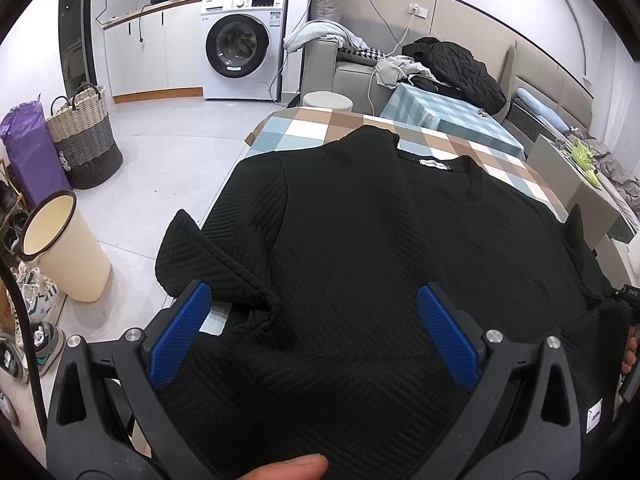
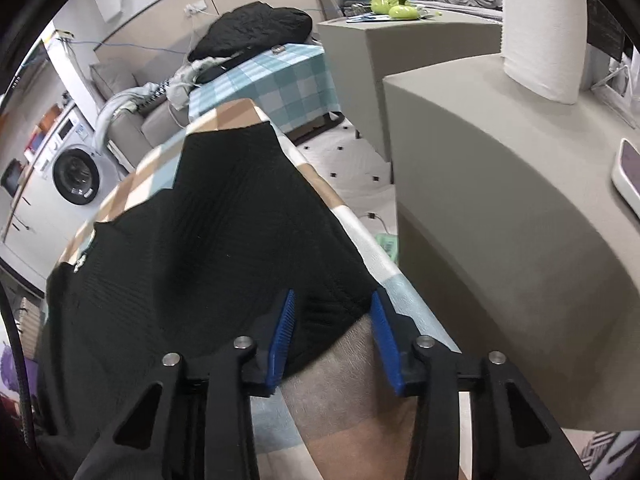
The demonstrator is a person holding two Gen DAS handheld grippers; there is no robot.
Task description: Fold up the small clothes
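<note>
A black ribbed top lies spread on a table under a brown, blue and white checked cloth, its neck label at the far side. My left gripper hovers over the near part of the top, open wide, blue pads far apart with only flat fabric below. A thumb shows at the bottom edge. In the right wrist view my right gripper points steeply down at a corner of the top near the table's right edge. Its jaws straddle that corner without pinching it.
A grey cabinet with a paper towel roll stands close on the right. On the floor to the left are a cream bin and a woven basket. A second table with teal checked cloth sits behind.
</note>
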